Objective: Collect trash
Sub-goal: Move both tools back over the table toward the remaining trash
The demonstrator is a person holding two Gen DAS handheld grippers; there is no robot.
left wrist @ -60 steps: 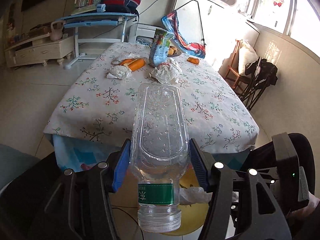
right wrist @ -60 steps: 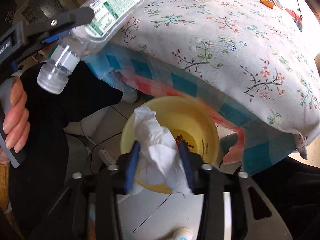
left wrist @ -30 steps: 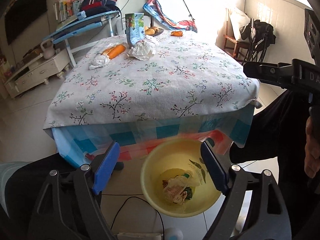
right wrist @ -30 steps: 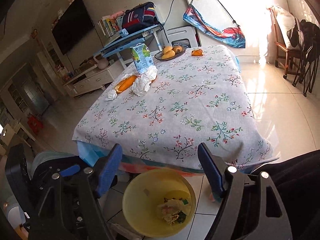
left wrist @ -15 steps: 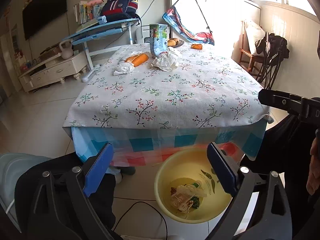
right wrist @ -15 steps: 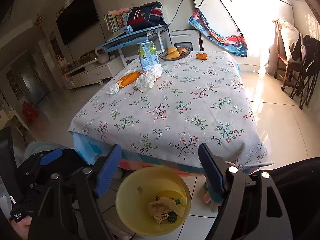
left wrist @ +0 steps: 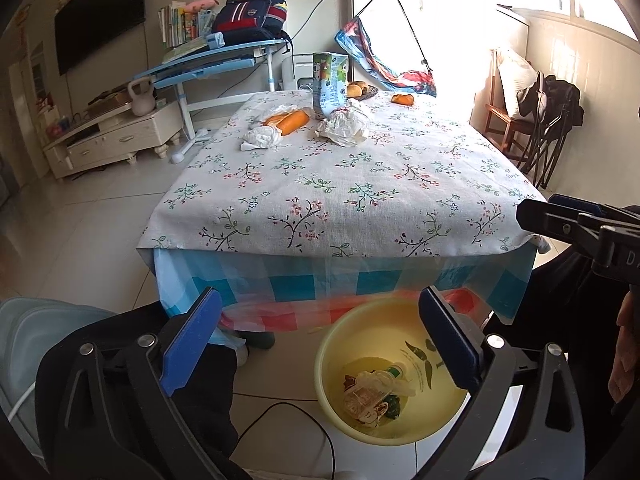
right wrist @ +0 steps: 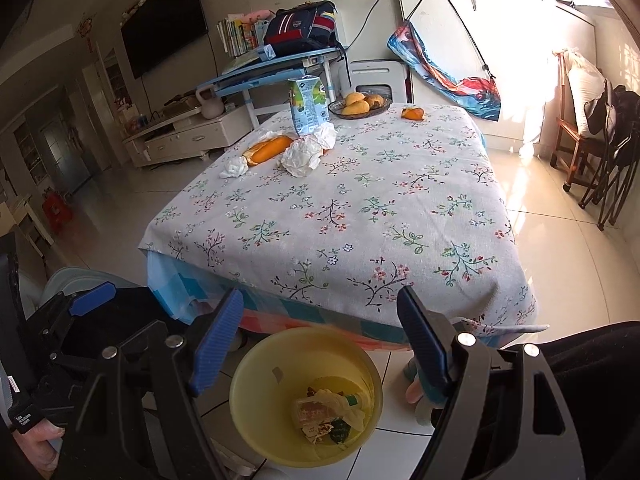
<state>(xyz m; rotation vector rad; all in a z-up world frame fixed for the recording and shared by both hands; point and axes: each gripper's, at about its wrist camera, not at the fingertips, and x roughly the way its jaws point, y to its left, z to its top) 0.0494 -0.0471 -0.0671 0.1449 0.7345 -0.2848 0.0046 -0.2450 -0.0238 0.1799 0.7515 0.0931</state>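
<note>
Hovering over the yellow basin [left wrist: 332, 364], the left gripper [left wrist: 320, 340] is seen with jaws just widened, nothing between them; the right gripper [right wrist: 320, 340] is likewise spread and empty. A bottle [left wrist: 368, 394] lies inside; crumpled wrappers [left wrist: 344, 126] lie on the far tabletop.

bare near tablecloth [left wrist: 340, 184], clutter [left wrist: 344, 128] far end

Home living room — wall TV [right wrist: 164, 20], floral-cloth table [right wrist: 340, 208], study desk [left wrist: 216, 62].

Only the letters "DA" read on the right claw [left wrist: 576, 224] body.
</note>
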